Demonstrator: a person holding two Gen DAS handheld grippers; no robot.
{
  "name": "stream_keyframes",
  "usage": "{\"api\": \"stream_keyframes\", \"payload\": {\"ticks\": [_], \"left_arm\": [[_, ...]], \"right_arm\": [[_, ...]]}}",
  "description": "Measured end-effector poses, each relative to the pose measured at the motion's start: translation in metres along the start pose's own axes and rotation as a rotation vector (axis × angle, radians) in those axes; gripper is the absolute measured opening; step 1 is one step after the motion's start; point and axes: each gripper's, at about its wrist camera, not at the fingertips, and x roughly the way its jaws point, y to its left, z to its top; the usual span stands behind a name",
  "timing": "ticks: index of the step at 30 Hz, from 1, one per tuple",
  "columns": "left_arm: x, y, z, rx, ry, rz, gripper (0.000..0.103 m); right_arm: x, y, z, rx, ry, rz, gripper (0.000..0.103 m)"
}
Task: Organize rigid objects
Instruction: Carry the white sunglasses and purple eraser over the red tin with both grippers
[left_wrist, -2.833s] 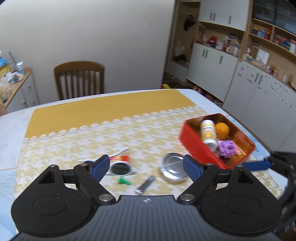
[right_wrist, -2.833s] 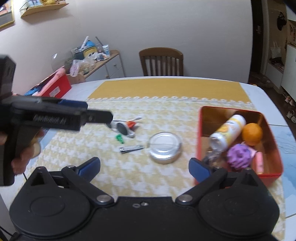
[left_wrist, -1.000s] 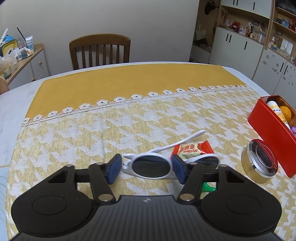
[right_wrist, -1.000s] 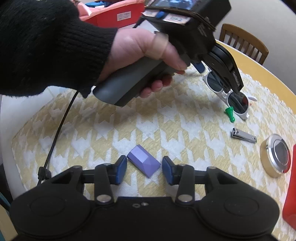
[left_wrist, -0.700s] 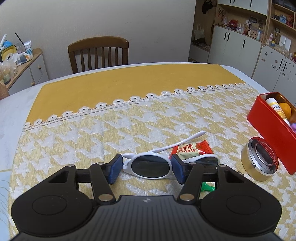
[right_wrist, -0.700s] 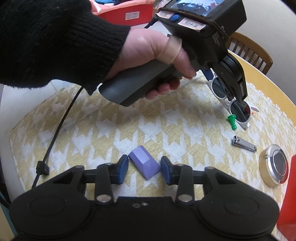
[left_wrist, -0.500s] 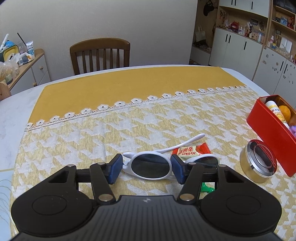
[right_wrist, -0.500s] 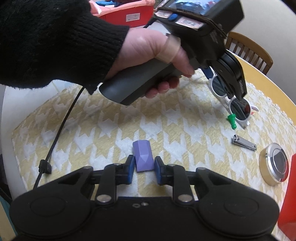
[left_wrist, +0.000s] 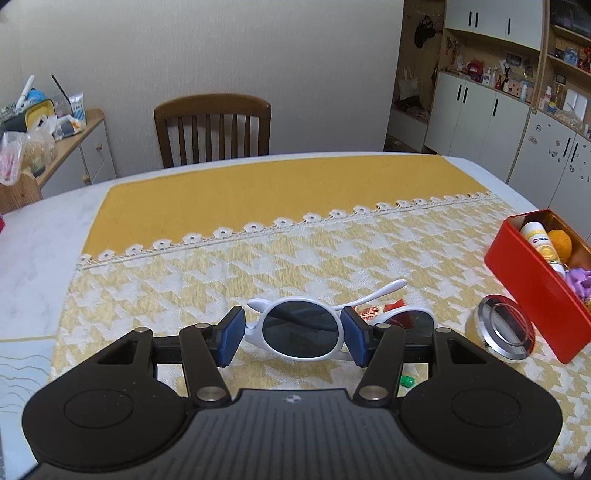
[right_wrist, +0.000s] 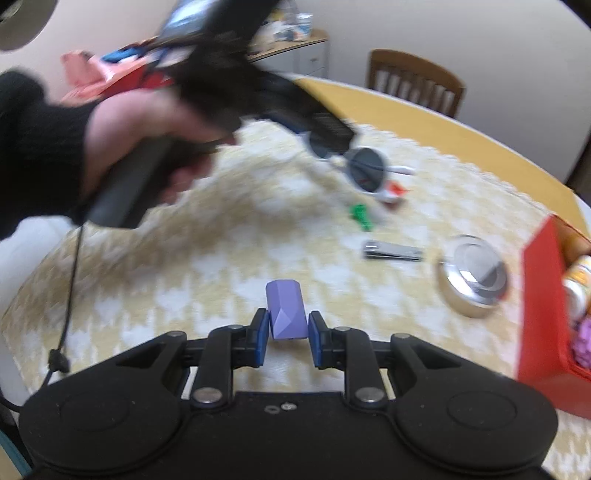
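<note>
Two grippers were at work over the yellow-and-white cloth (left_wrist: 295, 258). Nearest the right camera, the right gripper (right_wrist: 285, 334) had its blue pads pressed against both sides of a small purple block (right_wrist: 284, 314), which stood up between them, clear of the cloth. Beyond it lay nail clippers (right_wrist: 392, 251), a green peg (right_wrist: 360, 215) and a round silver tin (right_wrist: 473, 275), with the red box (right_wrist: 541, 306) at the right edge; any print on the bottle inside was too blurred to read.

In the left camera, the left gripper (left_wrist: 293, 341) stood partly open, its pads at either side of one dark lens of the white sunglasses (left_wrist: 303, 328). The right pad touched the frame at the bridge; whether the left pad touched I could not tell. Just behind the glasses lay a red sweet wrapper (left_wrist: 373, 310) with white lettering too small to read. Farther right were the tin and the box holding a white-and-yellow bottle (left_wrist: 537, 238) and an orange (left_wrist: 559, 242). A wooden chair (left_wrist: 212, 129) stood past the table.
</note>
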Motion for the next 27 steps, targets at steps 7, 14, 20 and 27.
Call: {"api": "stream_keyframes", "payload": {"ticks": [7, 14, 20, 27], "left_arm": [[-0.035, -0.010, 0.004, -0.023, -0.035, -0.020, 0.056], [-0.065, -0.034, 0.010, -0.045, -0.053, -0.061, 0.056], [-0.078, -0.065, 0.019, -0.056, -0.057, -0.097, 0.056], [-0.080, -0.110, 0.027, -0.023, -0.051, -0.143, 0.056]], "right_arm": [[-0.034, -0.039, -0.003, 0.114, -0.064, -0.048, 0.022], [-0.066, -0.073, -0.007, 0.179, -0.112, -0.081, 0.022], [-0.088, -0.103, -0.015, 0.213, -0.154, -0.133, 0.022], [-0.105, -0.147, -0.028, 0.260, -0.188, -0.179, 0.022]]}}
